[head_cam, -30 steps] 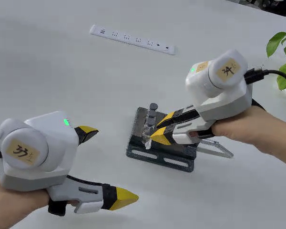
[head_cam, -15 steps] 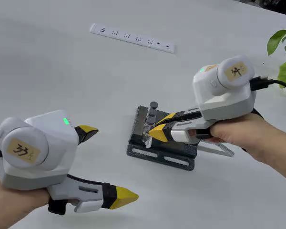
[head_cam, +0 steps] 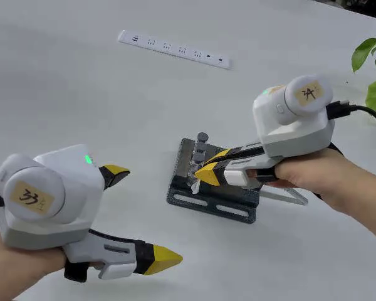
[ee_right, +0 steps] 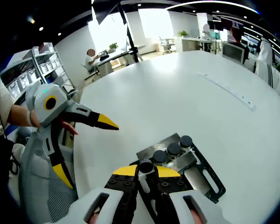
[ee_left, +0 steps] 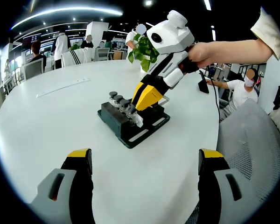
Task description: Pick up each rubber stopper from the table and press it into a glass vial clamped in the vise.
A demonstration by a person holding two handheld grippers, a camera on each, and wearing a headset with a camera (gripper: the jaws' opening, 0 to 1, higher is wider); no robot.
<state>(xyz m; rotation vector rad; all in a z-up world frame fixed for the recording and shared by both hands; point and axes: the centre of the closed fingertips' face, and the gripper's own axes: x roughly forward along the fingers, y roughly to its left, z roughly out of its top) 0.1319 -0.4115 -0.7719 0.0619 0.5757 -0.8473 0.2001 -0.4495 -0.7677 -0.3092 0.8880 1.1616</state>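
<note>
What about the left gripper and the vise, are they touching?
Apart. The left gripper view shows bare table between the left gripper, jaws open, and the vise.

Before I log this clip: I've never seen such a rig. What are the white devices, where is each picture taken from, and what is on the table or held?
There is no robot here. A person holds a two-jaw gripper in each hand. The head view comes from a headset looking down. Each round view comes from a camera riding on one gripper. On the white table stand a dark vise clamping a row of vials and a power strip. A plant shows at the right. The right gripper is shut on a dark stopper at the row's near end. The three other vials are stoppered. The left gripper hangs open, holding nothing.
</note>
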